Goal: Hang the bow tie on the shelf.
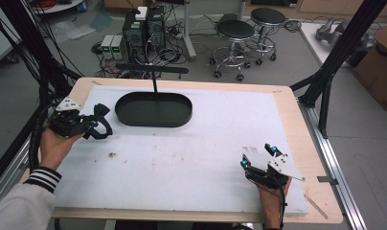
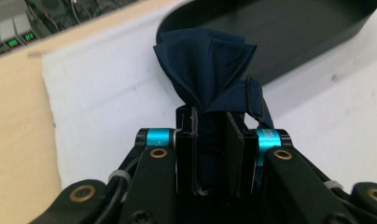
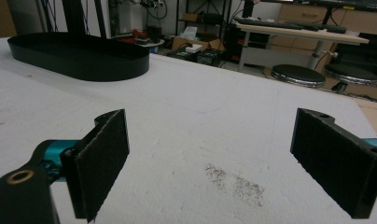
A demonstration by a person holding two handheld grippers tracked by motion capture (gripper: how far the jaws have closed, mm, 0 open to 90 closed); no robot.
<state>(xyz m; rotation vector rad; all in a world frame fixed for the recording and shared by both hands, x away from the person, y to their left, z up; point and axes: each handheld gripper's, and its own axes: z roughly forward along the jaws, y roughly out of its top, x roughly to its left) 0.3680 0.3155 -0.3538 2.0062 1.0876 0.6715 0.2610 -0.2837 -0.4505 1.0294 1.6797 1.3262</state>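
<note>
A dark navy bow tie with a strap is pinched between the jaws of my left gripper, which is shut on it. In the high view the left gripper is at the table's left edge, and the bow tie hangs from it with its strap looped down toward the mat. A black oval tray lies just right of it at the back of the mat. My right gripper rests near the front right, jaws wide apart. Between its pads there is only white mat.
A white mat covers the wooden table. A black stand rises behind the tray. Faint dirt specks mark the mat by the right gripper. Stools, computers and cables stand on the floor beyond the table.
</note>
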